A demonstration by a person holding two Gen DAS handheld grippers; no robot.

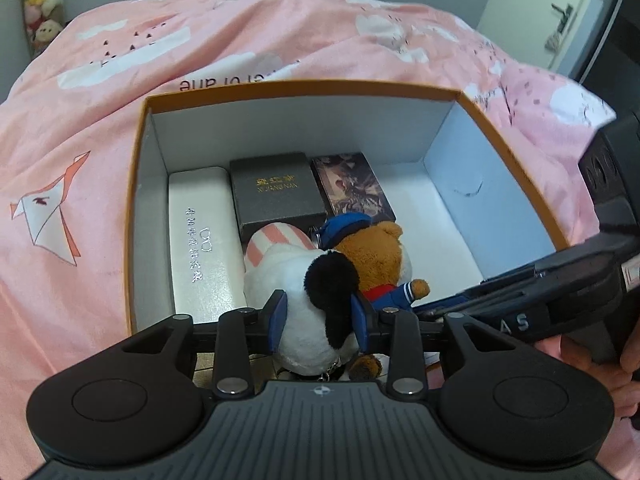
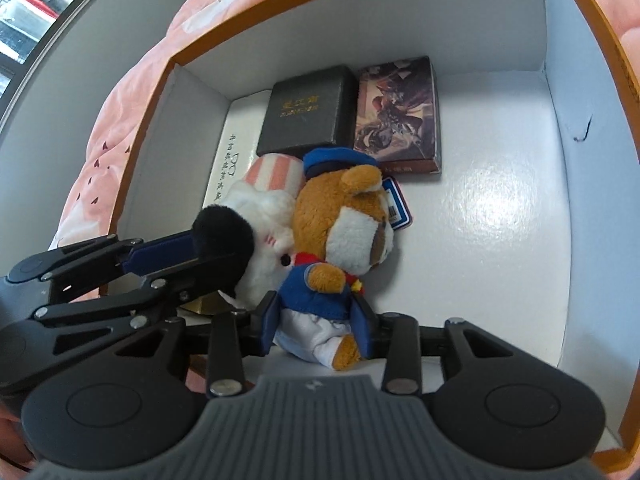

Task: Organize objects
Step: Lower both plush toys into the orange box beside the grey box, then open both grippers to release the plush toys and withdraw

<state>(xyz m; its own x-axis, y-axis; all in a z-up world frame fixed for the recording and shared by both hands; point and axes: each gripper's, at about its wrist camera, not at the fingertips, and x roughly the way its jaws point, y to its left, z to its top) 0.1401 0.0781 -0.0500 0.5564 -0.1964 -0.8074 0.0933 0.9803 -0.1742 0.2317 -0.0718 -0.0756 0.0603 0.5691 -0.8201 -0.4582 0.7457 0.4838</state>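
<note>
Left tool (image 1: 319,320) is clamped on the white plush dog (image 1: 296,280), right tool (image 2: 318,326) on the sailor bear (image 2: 340,236), both low inside the orange box (image 1: 304,90); settle each plush on the floor ahead before parting the pads, clear of the small boxes beyond

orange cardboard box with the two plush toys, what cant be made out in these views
- White plush dog with black ear: lower body, left wrist view, behind left gripper.
- Brown plush bear in blue sailor suit: feet, right wrist view, behind right gripper.
- White long case: silver print too small.
- Orange cardboard box: near wall cut off.
</note>
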